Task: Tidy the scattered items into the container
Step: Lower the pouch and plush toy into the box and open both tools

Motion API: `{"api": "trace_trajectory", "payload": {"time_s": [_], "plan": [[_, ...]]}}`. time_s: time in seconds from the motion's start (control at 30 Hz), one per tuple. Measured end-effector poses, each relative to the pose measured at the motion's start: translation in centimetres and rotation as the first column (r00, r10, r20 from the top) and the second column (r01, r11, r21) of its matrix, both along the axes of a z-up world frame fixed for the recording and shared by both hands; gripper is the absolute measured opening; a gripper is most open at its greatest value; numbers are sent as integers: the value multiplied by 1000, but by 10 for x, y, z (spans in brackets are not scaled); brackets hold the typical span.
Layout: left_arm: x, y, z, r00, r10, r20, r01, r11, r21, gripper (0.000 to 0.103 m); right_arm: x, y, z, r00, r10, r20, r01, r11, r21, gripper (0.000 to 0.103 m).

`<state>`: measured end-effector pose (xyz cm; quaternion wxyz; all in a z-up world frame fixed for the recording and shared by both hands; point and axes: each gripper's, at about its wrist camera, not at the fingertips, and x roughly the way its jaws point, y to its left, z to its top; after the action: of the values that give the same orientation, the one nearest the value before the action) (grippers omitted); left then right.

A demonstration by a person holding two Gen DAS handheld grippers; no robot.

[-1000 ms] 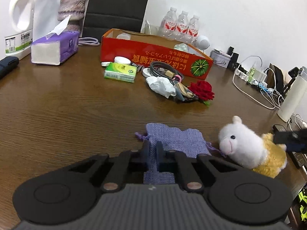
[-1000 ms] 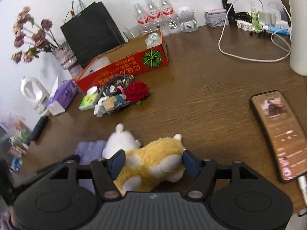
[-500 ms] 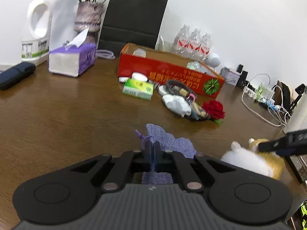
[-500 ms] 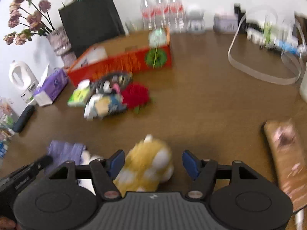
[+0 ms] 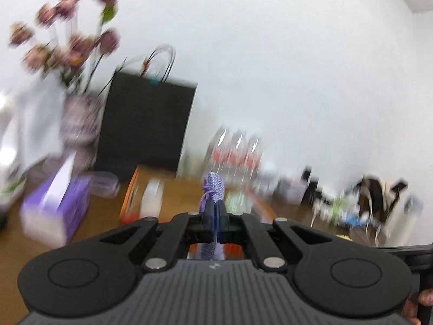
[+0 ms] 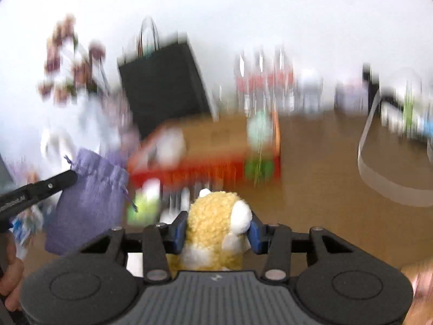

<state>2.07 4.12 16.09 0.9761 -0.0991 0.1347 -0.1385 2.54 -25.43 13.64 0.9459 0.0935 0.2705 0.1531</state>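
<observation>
- Two white items (image 6: 170,146) blurred inside red box (image 6: 205,168).
- Writing on box unreadable.
- Left gripper (image 5: 215,211) clenched on pouch (image 5: 214,187).
- Right gripper (image 6: 216,233) closing around plush (image 6: 213,224).

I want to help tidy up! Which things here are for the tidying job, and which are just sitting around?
For the job:
- purple pouch, in the left tool
- plush toy, between the closing right tool
- red box

Just lying about:
- black bag
- flowers
- tissue box
- water bottles
</observation>
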Motion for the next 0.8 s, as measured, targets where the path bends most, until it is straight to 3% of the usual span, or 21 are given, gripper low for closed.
{"api": "trace_trajectory", "payload": {"time_s": [0.07,0.17,0.3,0.37,0.47,0.57,0.63,0.73,0.8], "plan": [[41,-4,20,1000,-5,15,6,1000,-25,2,35,0,25,997,-11,78,12,1000,-13,44],[112,-16,34,999,-16,-47,13,998,-68,2,107,8,44,995,-18,97,22,999,-35,45],[206,-23,-7,971,36,-237,-53,996,-65,2,195,31,37,998,-40,47,46,992,-121,45],[238,-26,-41,951,94,-293,-99,995,0,2,231,41,18,999,-44,-9,42,988,-148,45],[269,-32,-82,907,121,-404,-78,990,120,2,268,56,-21,993,-36,-113,12,978,-208,45],[277,-46,-103,882,207,-424,-50,935,351,3,282,72,-56,984,-52,-173,-7,946,-324,45],[277,-52,-114,881,224,-417,-13,892,451,4,285,77,-72,976,-47,-212,-34,931,-362,46],[276,-49,-130,839,242,-488,24,879,477,5,286,77,-86,974,-57,-221,-43,907,-420,48],[267,-49,-134,835,246,-493,29,874,485,6,287,79,-84,973,-52,-225,-58,888,-457,49]]}}
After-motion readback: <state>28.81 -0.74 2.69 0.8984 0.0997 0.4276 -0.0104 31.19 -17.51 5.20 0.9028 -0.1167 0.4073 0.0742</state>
